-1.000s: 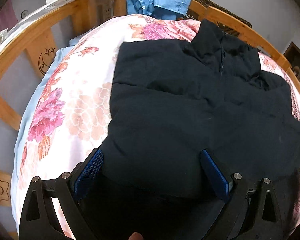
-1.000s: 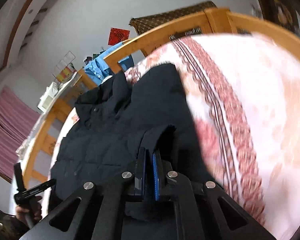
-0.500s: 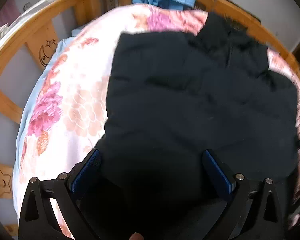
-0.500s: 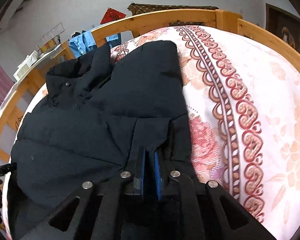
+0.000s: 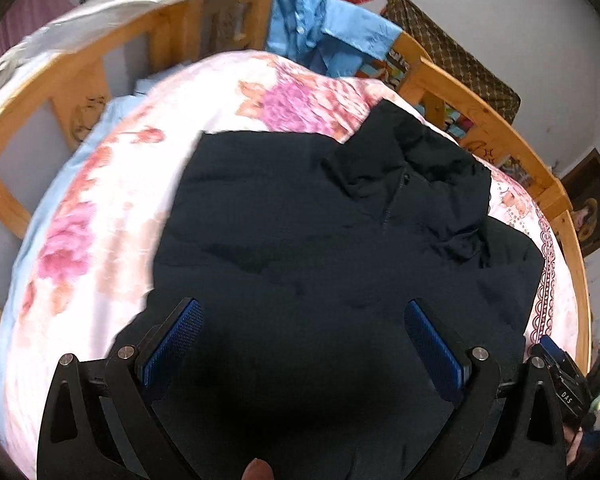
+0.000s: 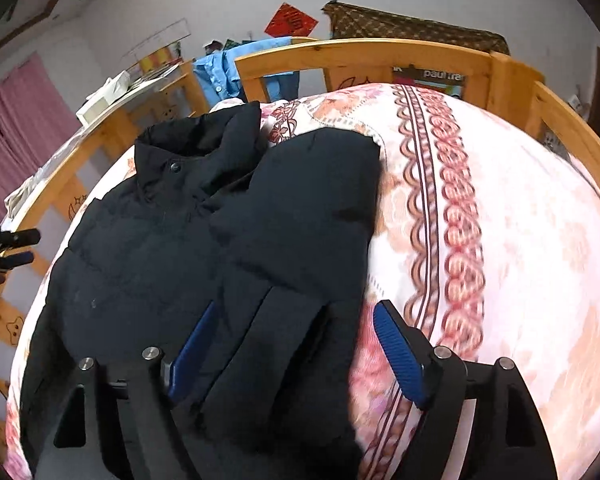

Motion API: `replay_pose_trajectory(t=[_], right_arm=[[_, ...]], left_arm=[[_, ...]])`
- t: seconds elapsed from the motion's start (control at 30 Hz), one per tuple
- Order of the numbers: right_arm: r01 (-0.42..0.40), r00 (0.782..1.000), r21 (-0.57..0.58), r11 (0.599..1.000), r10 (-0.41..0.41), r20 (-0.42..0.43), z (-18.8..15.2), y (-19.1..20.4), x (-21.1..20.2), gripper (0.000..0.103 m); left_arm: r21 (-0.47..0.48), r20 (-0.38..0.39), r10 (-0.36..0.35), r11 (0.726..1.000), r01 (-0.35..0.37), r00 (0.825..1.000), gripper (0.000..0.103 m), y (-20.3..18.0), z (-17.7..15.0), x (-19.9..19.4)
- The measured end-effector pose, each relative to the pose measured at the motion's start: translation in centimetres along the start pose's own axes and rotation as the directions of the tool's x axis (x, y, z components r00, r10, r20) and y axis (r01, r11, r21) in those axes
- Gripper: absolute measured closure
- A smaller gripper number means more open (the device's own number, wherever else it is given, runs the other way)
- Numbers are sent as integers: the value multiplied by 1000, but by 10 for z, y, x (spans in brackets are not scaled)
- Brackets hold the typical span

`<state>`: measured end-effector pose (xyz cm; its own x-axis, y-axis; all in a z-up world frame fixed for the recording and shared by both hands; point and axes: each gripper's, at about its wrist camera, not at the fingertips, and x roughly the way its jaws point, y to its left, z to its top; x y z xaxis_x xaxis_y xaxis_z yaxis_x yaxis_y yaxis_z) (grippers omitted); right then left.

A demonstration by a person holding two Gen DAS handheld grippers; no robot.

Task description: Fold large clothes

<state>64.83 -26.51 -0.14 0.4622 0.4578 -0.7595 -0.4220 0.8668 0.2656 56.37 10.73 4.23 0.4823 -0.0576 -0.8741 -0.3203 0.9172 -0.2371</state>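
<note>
Black jacket [image 5: 320, 248] lies flat on floral quilt [image 6: 500, 240] on bed. Left gripper [image 5: 302, 344] jaws apart over hem; right gripper [image 6: 290, 344] jaws apart around sleeve cuff. Headboard [image 6: 380, 60] label reads "paul fra…"; rest hidden.

My view of the black jacket [image 5: 300, 260] ends at the bottom edge — its hem is lost there, and the floral quilt [image 6: 520, 240] beside it smears with blur.
</note>
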Motion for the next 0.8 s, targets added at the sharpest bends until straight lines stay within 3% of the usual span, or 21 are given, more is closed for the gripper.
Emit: replay_pose_trajectory(t=[0.17,0.37,0.5,0.6,0.7,0.8], right_arm=[[0,1000,12,1000,0,21,24,3,12,23],[-26,998,120,992,18,68,65,-3,30,23],[-84,993,210,974,64,99,94,-7,46,23],[-106,988,222,969,77,134,117,-1,61,24],[-142,987,242,960,119,109,138,11,87,35],[-120,991,221,968,103,86,155,30,115,37]], left_arm=[[90,27,4,996,-6,1000,4,-20,40,33],[173,117,-69,984,48,991,4,-36,84,70],[219,118,-124,971,96,985,4,-58,111,95],[283,119,-71,958,34,990,4,-82,131,115],[251,182,-10,967,-37,983,5,-83,142,122],[155,176,-5,988,-22,984,11,-65,152,130]])
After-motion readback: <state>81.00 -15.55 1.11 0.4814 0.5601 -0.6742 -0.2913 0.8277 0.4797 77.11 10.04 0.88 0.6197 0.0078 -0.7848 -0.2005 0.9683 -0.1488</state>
